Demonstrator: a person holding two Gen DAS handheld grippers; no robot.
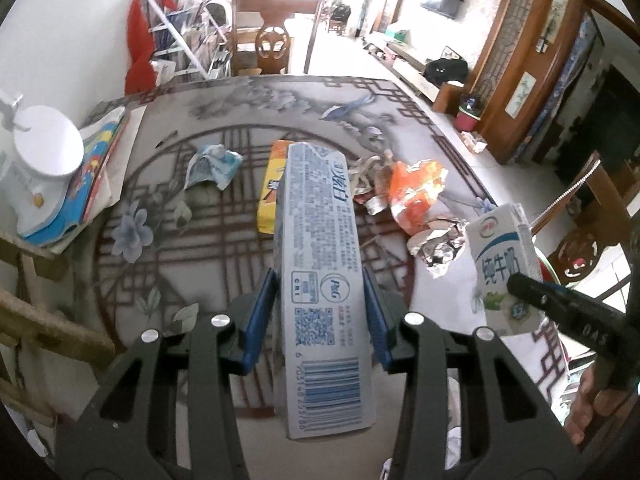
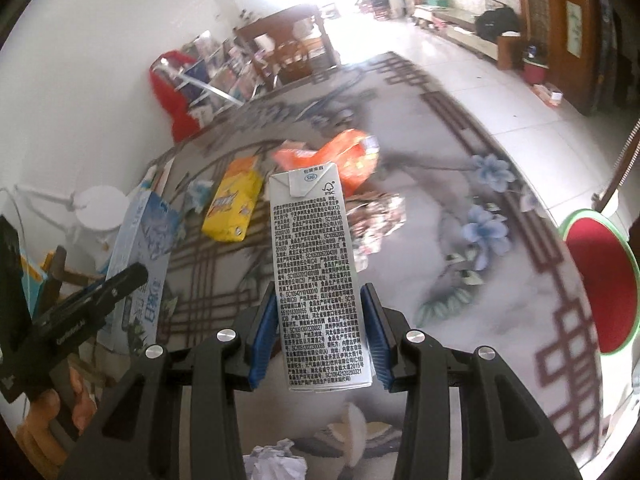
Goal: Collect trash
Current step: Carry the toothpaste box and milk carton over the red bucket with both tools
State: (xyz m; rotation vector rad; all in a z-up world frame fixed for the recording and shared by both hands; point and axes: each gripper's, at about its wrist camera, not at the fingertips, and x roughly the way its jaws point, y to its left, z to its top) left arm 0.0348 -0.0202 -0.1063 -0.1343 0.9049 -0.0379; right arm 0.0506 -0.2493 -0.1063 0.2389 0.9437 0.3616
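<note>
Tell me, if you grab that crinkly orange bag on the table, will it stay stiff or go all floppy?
Probably floppy: the orange bag lies torn open and crumpled on the table, so it would likely bend and crackle under the pads. It looks empty, so it is probably very light. Its shiny surface might make it slip from a loose pinch.

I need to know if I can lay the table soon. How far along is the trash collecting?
Partly done. Crumpled paper already lies below the table edge, apparently binned. In hand: the left gripper clamps a toothpaste box, the right gripper a milk carton. Still on the table: yellow packet, orange wrapper, foil scraps and blue wrapper.
</note>
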